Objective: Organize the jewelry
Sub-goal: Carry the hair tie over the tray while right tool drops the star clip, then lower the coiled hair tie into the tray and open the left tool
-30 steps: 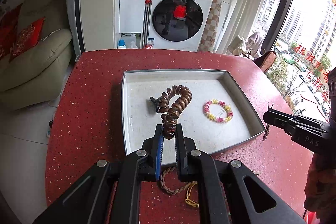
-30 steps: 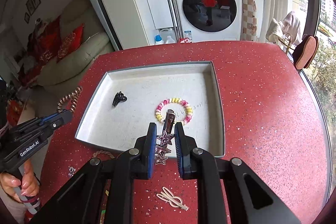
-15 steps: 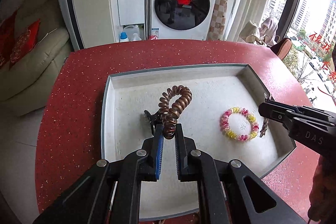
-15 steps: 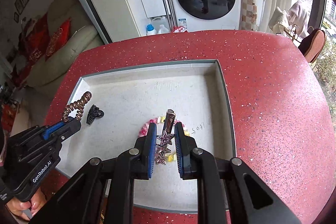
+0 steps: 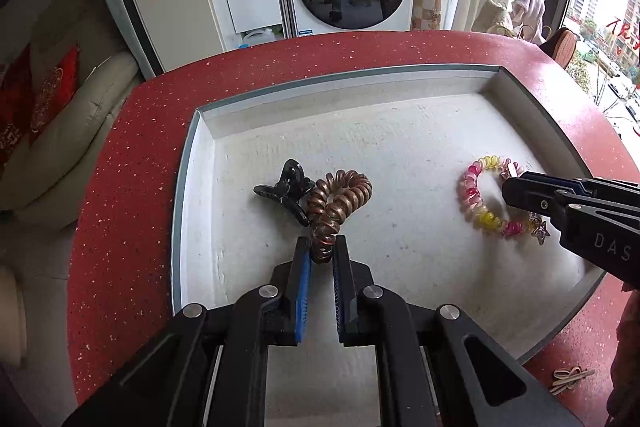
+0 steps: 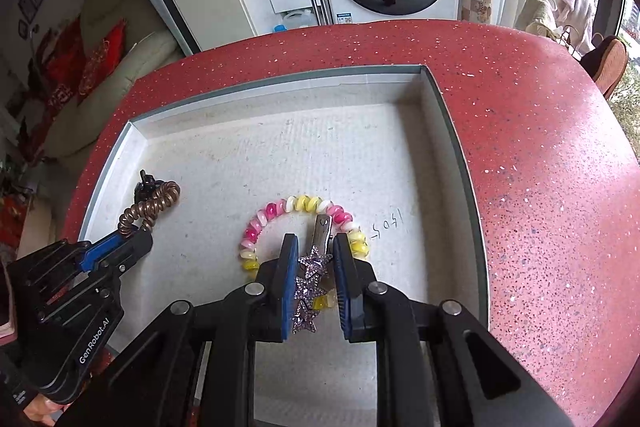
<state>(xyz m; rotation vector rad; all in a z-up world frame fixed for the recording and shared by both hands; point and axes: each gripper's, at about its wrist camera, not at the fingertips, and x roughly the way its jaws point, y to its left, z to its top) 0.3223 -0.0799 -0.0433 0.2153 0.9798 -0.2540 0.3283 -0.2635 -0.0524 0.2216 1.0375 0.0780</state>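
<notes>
A red countertop (image 5: pixel 120 195) with small white speckles is seen in both wrist views; its far edge is rounded. A shallow grey tray (image 5: pixel 188 187) with a pale, rough floor is placed directly on it and most of the middle is covered by it. In the left wrist view, a bare band of the red surface is left around the tray at 9, 12 and 3 o'clock. At about 4 o'clock from the tray, some thin beige elastic bands (image 5: pixel 570 377) are laid on the red surface, close to the tray's corner. In the right wrist view, the widest bare part of the countertop (image 6: pixel 560 187) is found at 3 o'clock of the tray (image 6: pixel 460 155).
</notes>
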